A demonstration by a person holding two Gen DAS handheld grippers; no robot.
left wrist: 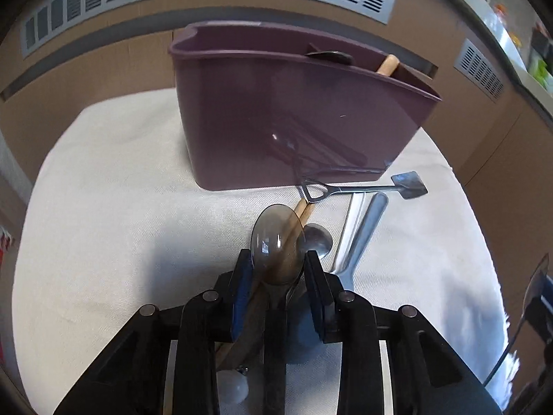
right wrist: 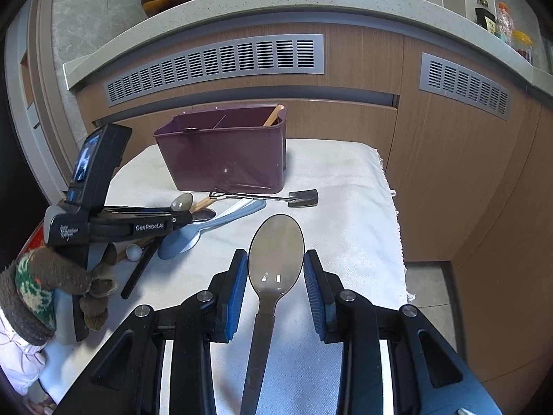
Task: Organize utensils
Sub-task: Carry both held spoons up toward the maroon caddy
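On the cloth-covered surface (right wrist: 345, 186): purple caddy (right wrist: 224, 152), loose utensils. Left hand-held gripper (left wrist: 278, 259) grips one translucent spoon (left wrist: 274, 242). Right hand-held gripper (right wrist: 275, 269): jaws apart around another translucent spoon (right wrist: 275, 249), contact unclear.

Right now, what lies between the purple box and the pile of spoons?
A small metal shovel-shaped spoon lies along the purple box's front, at the pile's far edge; the right wrist view shows it.

Wood-brown cabinets (right wrist: 363, 79) with grey vent grilles (right wrist: 214, 65) stand at the far side under a pale speckled counter (right wrist: 311, 0); grey floor (right wrist: 428, 297) shows at right.
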